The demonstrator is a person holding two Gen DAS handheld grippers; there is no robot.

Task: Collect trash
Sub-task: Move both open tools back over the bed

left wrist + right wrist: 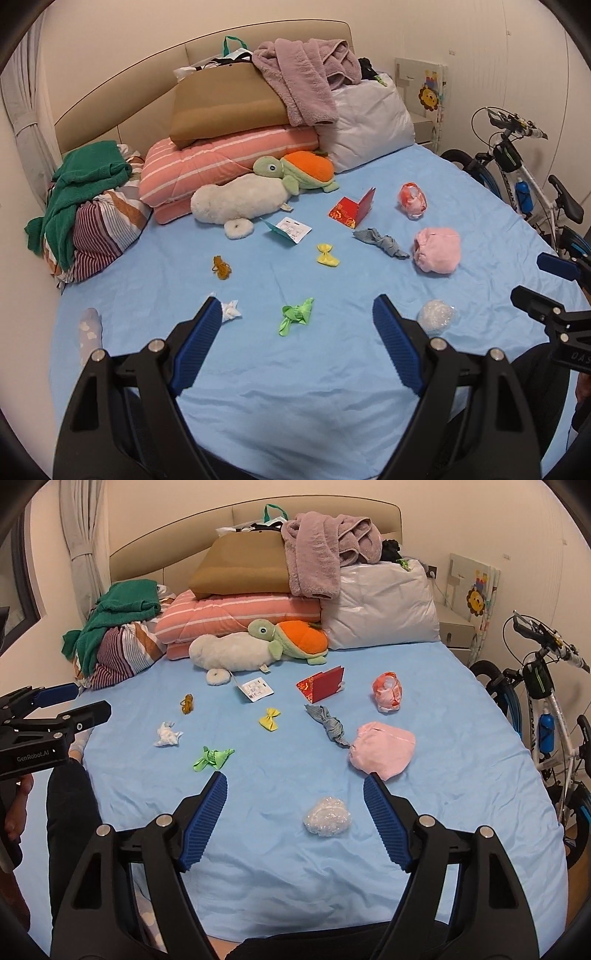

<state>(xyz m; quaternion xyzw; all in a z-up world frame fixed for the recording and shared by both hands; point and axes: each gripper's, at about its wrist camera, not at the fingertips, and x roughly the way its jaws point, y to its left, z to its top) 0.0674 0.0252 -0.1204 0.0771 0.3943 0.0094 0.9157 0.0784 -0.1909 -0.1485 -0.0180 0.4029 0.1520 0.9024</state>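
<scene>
Small pieces of trash lie scattered on a light blue bed sheet (332,406). My left gripper (297,306) is open above the near part of the bed, and a green crumpled wrapper (295,315) lies on the sheet between its fingertips, untouched. A white tissue wad (231,310) sits by its left fingertip. My right gripper (294,777) is open and empty, with a clear plastic ball (327,816) on the sheet between its fingers. Farther off are a yellow bow-shaped wrapper (269,719), a brown scrap (187,703), a grey rag (328,725), a pink bundle (382,749) and a red-white wad (387,691).
A red envelope (321,686) and a white card (256,689) lie mid-bed. Plush toys (295,171), stacked pillows (229,158) and clothes fill the headboard end. A bicycle (543,709) stands along the bed's right side. A sock (90,332) lies at the near left edge.
</scene>
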